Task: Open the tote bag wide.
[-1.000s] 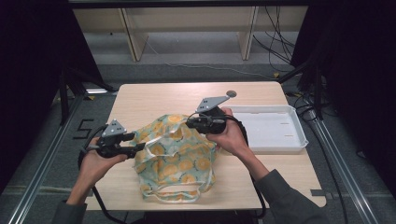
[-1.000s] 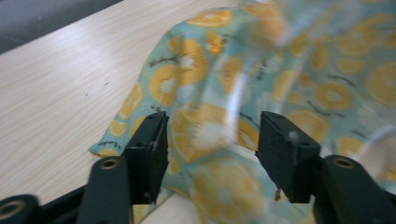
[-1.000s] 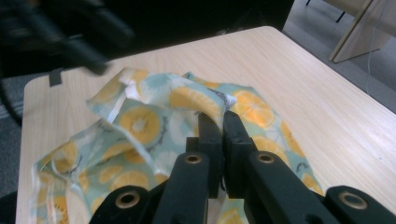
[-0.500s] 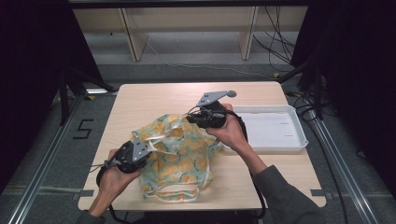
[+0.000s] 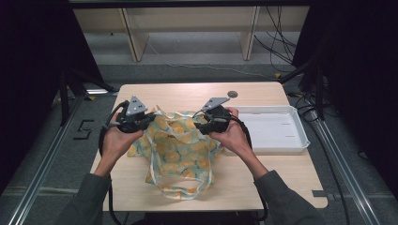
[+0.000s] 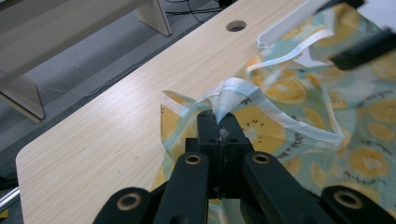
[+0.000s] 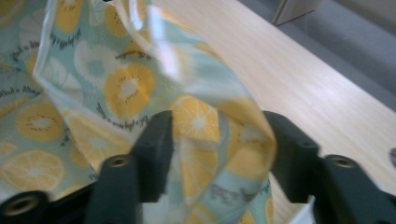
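My left claw (image 6: 219, 122) clamped on the fruit-print bag (image 5: 180, 150) hem, my right claw (image 7: 217, 140) wide apart around its fabric, beside the white tray (image 5: 274, 149).

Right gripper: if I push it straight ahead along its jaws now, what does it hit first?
The fruit-print bag: its fabric already bunches between the open jaws of the right gripper, so it would press deeper into cloth, probably before the table.

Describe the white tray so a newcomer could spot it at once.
Start at the wooden table. On its right half, beside the fruit-print bag, lies the tray. It is a shallow, plain white rectangle with nothing in it, unlike the patterned, crumpled bag.
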